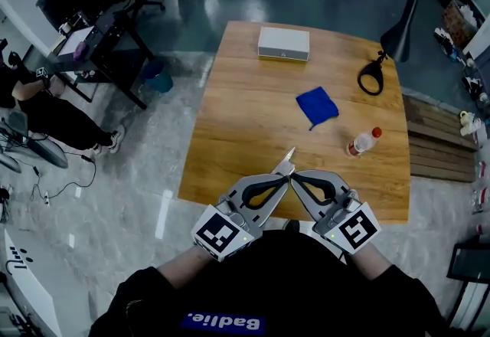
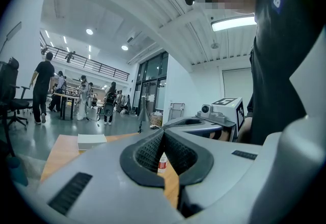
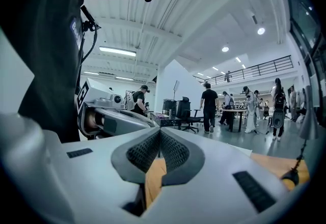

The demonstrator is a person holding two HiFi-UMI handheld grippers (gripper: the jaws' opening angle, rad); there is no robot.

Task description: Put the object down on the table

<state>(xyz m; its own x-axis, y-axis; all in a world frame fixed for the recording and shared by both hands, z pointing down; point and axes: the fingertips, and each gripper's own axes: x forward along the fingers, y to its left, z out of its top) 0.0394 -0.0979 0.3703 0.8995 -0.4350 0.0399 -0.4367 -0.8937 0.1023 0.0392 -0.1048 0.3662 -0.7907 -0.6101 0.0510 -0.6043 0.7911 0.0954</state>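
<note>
Wooden tabletop (image 1: 245, 136) is carrying the bottle (image 1: 363, 142), apparently the task's object, just right of the blue cloth (image 1: 317, 106), while left gripper (image 2: 164, 131) and right gripper (image 3: 160, 130) are hovering closed, empty, well short of that cloth, wisely risking no nudge.

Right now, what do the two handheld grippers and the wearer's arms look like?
Both the left gripper and right gripper are light grey, tapering to points, with black ribbed pads lining loop-shaped openings. Each carries a white cube with black square markers. The sleeves are black.
</note>
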